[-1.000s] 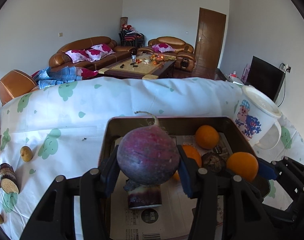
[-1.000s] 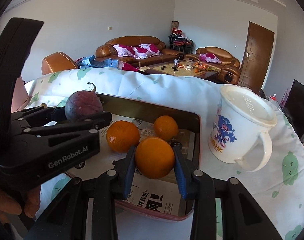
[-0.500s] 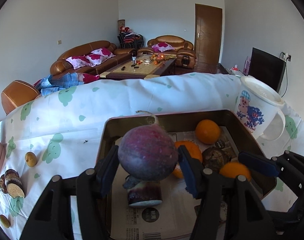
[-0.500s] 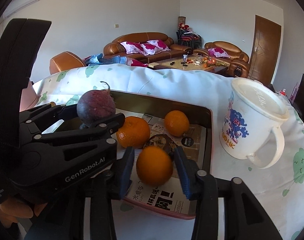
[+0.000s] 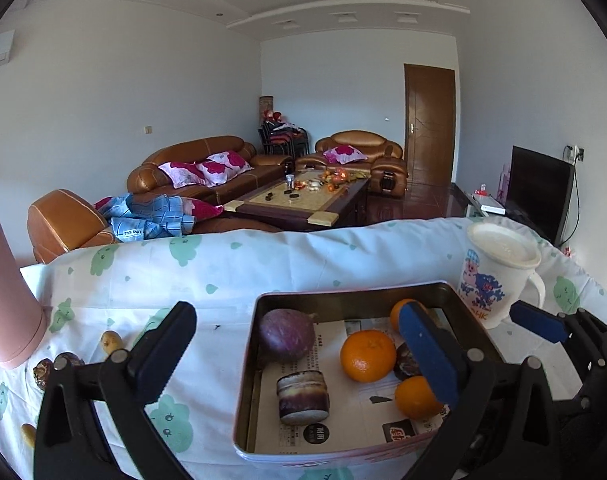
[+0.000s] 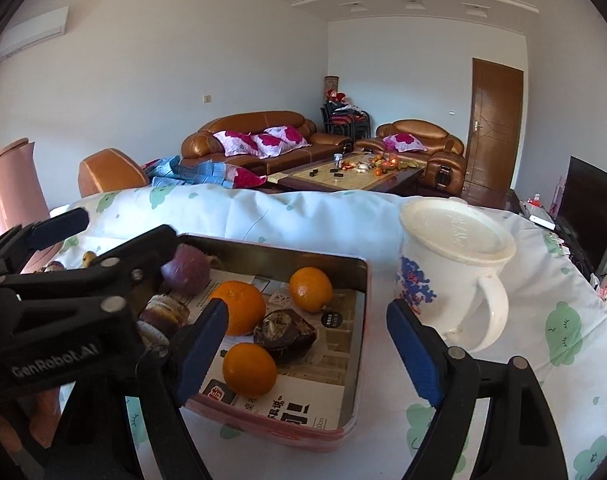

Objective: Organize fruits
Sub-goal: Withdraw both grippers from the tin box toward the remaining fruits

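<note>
A metal tray point(image 5: 343, 292) lined with printed paper stands on the cloth-covered table. In it lie a round purple fruit point(image 5: 286, 336), a cut purple piece point(image 5: 302, 398), a dark brown lump point(image 6: 285, 330) and three oranges point(image 5: 367, 356) point(image 6: 249, 368) point(image 6: 310, 289). My left gripper point(image 5: 295, 356) hovers over the tray's near left side. Its jaws are opening, and the purple fruit rests beyond them, untouched. My right gripper point(image 6: 307, 354) hangs over the tray's near right corner, jaws opening. The nearest orange sits on the paper beside its left pad, free of it.
A white lidded mug point(image 6: 451, 268) with a blue print stands just right of the tray. A pink container point(image 5: 3, 288) rises at the left. Small fruits point(image 5: 110, 340) lie on the cloth point(image 5: 223, 272) left of the tray. The table's far edge drops toward sofas.
Both grippers opened and drew back upward. The purple fruit left the left jaws and now lies in the tray. The orange left the right jaws and rests on the paper.
</note>
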Demonstrator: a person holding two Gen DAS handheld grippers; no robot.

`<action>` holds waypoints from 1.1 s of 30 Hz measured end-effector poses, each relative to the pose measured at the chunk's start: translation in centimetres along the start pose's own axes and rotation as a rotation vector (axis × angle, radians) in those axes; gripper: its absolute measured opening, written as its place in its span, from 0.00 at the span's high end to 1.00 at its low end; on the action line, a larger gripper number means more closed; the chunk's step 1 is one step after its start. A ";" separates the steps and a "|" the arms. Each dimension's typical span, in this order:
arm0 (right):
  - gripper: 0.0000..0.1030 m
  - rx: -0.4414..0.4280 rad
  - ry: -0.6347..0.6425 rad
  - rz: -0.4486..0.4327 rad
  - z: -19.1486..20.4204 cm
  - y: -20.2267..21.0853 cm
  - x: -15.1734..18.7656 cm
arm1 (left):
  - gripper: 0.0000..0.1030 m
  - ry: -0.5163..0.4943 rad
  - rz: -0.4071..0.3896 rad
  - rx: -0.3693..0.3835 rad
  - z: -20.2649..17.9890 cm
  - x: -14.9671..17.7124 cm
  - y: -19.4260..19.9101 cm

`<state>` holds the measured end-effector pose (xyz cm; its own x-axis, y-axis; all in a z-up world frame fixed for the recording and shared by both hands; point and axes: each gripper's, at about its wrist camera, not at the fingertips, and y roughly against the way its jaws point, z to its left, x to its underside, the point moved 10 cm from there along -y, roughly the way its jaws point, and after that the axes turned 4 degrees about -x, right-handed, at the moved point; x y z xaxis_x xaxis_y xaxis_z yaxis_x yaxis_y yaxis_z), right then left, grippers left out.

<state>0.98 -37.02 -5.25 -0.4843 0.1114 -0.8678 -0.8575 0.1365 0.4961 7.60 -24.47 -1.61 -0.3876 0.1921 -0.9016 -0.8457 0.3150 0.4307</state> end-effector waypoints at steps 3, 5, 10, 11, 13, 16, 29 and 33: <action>0.19 0.067 -0.029 -0.073 -1.5 1.1 -1.0 | 0.00 0.026 -0.014 -0.041 1.9 0.2 0.5; 0.19 0.090 -0.049 -0.147 -2.2 2.3 -1.8 | 0.00 0.044 -0.017 -0.076 3.4 0.6 0.8; 0.16 0.139 -0.061 -0.270 -2.7 4.4 -2.9 | 0.00 0.086 -0.048 -0.127 6.0 1.2 1.7; 0.16 0.142 -0.060 -0.263 -2.6 4.3 -2.8 | 0.00 0.079 -0.061 -0.149 6.4 1.5 2.0; 0.16 0.143 -0.057 -0.233 -2.4 3.6 -2.7 | 0.00 0.062 -0.067 -0.176 6.9 2.0 2.2; 0.16 0.158 -0.046 -0.242 -2.4 4.2 -2.5 | 0.00 0.031 -0.053 -0.183 6.9 2.9 2.3; 0.16 0.226 -0.086 -0.221 -2.0 4.8 -1.9 | 0.00 0.074 -0.054 -0.165 8.8 4.0 4.6; 0.16 0.229 -0.106 -0.213 -1.2 4.9 -1.6 | 0.00 0.072 -0.048 -0.168 9.7 4.4 4.9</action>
<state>-2.61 -37.69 -1.45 -0.2669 0.1564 -0.9509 -0.8703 0.3846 0.3076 5.33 -13.12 -3.07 -0.3655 0.1119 -0.9241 -0.9108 0.1617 0.3798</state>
